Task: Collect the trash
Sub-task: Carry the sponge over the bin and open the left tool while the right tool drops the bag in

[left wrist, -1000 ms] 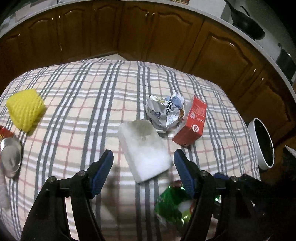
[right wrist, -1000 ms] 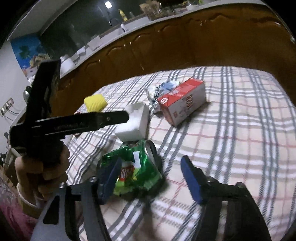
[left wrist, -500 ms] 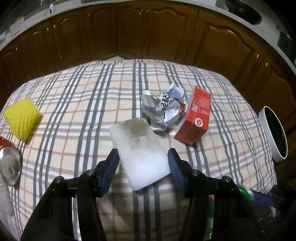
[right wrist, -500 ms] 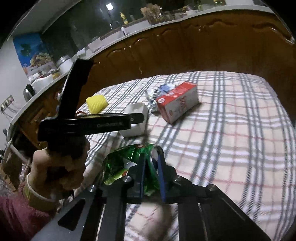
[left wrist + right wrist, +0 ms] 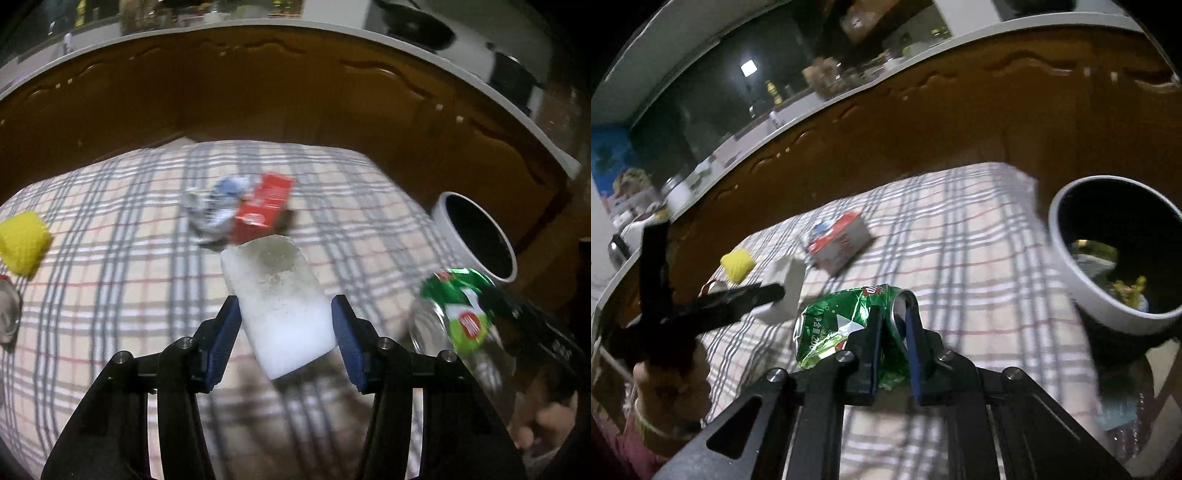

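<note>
My left gripper [image 5: 284, 325] is shut on a white foam block [image 5: 279, 299] and holds it above the plaid tablecloth [image 5: 110, 266]; the block also shows in the right wrist view [image 5: 786, 288]. My right gripper [image 5: 892, 332] is shut on a crushed green can [image 5: 834, 325], lifted off the table; the can shows at the right of the left wrist view [image 5: 461, 306]. A white trash bin [image 5: 1115, 251] with dark inside stands beyond the table's right edge [image 5: 476, 236]. On the table lie a red carton [image 5: 264, 210], a crumpled foil wrapper [image 5: 212, 206] and a yellow foam net [image 5: 22, 243].
Brown cabinets [image 5: 258, 96] curve around the far side under a white counter. A metal can lid [image 5: 7, 314] lies at the table's left edge. The bin holds some trash at its bottom [image 5: 1126, 288].
My left gripper closed on the foam block and lifted it. My right gripper, shut on the green can, raised it and swung it right toward the bin.
</note>
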`<state>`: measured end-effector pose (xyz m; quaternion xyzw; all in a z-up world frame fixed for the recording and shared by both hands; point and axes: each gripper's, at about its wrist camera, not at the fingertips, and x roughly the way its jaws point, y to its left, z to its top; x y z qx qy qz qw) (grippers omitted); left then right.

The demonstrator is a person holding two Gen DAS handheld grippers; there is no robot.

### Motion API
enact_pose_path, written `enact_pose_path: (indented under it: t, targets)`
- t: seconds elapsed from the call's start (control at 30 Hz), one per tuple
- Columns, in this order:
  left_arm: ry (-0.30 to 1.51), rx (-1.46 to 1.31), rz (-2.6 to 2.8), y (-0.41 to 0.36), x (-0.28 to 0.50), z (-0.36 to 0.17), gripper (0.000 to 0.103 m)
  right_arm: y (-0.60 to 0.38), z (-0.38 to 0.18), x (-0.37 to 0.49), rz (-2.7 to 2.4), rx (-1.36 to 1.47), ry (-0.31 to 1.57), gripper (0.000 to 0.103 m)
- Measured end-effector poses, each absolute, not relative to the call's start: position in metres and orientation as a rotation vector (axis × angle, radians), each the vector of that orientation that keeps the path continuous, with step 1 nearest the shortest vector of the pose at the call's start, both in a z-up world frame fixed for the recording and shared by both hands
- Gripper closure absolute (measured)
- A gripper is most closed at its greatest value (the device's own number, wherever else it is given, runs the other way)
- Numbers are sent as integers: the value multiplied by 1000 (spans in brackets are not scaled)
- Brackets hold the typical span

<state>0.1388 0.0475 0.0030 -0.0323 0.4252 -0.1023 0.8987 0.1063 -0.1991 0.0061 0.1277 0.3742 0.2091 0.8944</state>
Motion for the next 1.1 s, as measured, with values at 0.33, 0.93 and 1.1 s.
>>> enact_pose_path:
  t: [0.33, 0.93, 1.1]
  targets:
    - [891, -36, -331, -11, 136, 5, 53, -252, 8, 97, 313, 307, 735, 91]
    - [865, 57, -488, -101, 149, 25, 53, -324, 21, 93, 170, 338, 675, 90]
    - [880, 68, -530, -125, 159, 26, 53, -347, 21, 98, 121, 349, 662, 91]
